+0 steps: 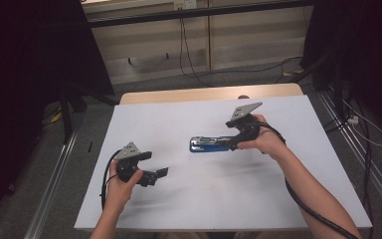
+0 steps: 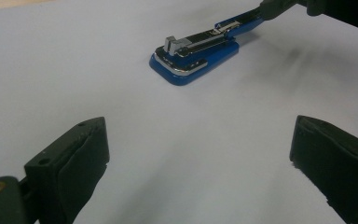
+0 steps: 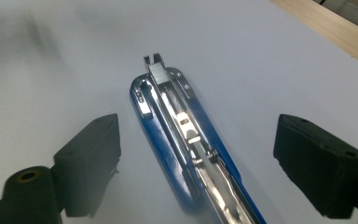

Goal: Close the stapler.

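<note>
A blue stapler (image 1: 210, 144) lies flat near the middle of the white table top (image 1: 189, 119), with its metal staple channel exposed on top. In the right gripper view the stapler (image 3: 177, 126) runs lengthwise between the two black jaws. My right gripper (image 3: 199, 126) is open and straddles it without touching. From above, the right gripper (image 1: 235, 142) sits at the stapler's right end. My left gripper (image 1: 160, 173) is open at the front left, a hand's width from the stapler. The left gripper view shows its own gripper (image 2: 200, 135) holding nothing, with the stapler (image 2: 196, 58) farther off.
A wooden table edge (image 1: 204, 93) shows behind the white surface. Cables (image 1: 186, 55) trail over the floor at the back, and dark stands and curtains flank both sides. Metal rails (image 1: 54, 174) run along the floor left and right of the table.
</note>
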